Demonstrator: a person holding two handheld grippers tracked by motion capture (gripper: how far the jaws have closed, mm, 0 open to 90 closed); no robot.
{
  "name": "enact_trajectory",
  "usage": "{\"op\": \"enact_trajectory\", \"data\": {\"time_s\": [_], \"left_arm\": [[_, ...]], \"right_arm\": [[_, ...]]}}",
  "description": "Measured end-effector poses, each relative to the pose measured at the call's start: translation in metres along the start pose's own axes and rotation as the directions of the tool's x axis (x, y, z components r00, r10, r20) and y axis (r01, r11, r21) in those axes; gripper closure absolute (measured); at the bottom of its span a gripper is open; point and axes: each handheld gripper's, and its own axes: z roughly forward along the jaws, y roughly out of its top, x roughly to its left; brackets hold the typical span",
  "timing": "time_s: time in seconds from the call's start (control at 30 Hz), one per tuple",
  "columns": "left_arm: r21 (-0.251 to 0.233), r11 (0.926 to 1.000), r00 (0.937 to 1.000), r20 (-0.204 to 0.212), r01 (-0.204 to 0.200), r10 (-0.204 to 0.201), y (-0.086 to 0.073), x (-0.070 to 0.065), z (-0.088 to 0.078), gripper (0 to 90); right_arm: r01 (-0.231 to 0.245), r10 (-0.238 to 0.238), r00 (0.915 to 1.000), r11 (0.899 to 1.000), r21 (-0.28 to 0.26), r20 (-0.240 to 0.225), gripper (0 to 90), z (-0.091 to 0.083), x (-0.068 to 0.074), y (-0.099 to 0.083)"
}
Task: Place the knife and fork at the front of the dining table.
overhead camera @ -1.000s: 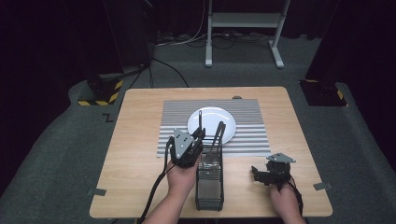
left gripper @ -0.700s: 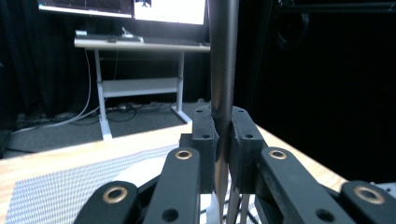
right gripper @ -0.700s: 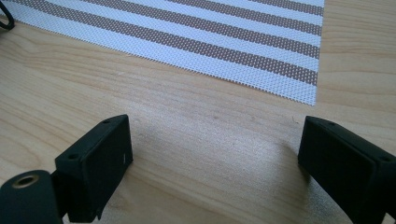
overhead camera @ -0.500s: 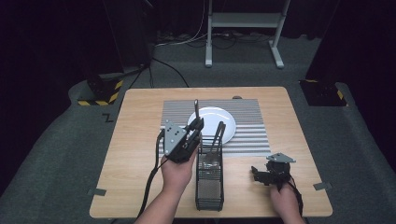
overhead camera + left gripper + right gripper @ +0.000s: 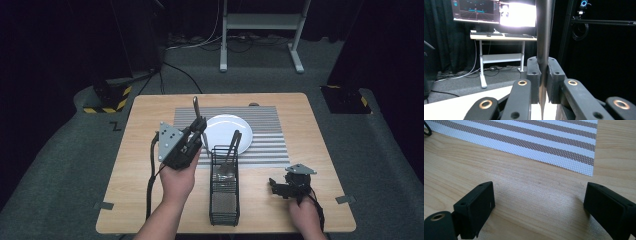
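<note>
Left tool point(image 5: 199, 131) clenched on a metal utensil point(image 5: 196, 107), handle pinched between the pads and pointing up, raised above the worktop point(image 5: 145, 165) just left of the wire basket point(image 5: 224, 200). Right tool point(image 5: 280, 187) released, jaws spread wide over bare wood to the right of the basket, near the corner of the striped mat point(image 5: 270, 135). White plate point(image 5: 222, 130) on the mat just behind the basket, another utensil point(image 5: 232, 147) leaning inside the basket.
</note>
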Motion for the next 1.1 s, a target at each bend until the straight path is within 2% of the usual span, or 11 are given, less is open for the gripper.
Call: {"op": "enact_trajectory", "data": {"time_s": [0.23,0.5,0.77,1.1], "left_arm": [[0.031,0.9994,0.9993,-0.032,-0.016,0.017,-0.002,0.014,-0.002,82.2],[0.082,0.9962,0.9969,-0.071,-0.027,0.033,-0.016,0.03,0.002,82.3],[0.112,0.9937,0.9951,-0.099,0.004,0.007,-0.035,0.05,0.006,82.3],[0.148,0.989,0.9947,-0.102,0.002,0.013,-0.051,0.066,0.016,82.3]], "right_arm": [[0.0,0.0,1.0,1.0,0.0,-0.001,9.6,0.0,0.0,0.0],[0.004,-0.004,1.0,1.0,0.0,-0.004,9.3,0.0,0.0,0.0],[0.004,-0.004,1.0,1.0,-0.001,-0.009,8.9,0.001,0.0,0.0],[0.0,0.0,1.0,1.0,-0.001,-0.01,8.4,0.001,0.0,0.0]]}}
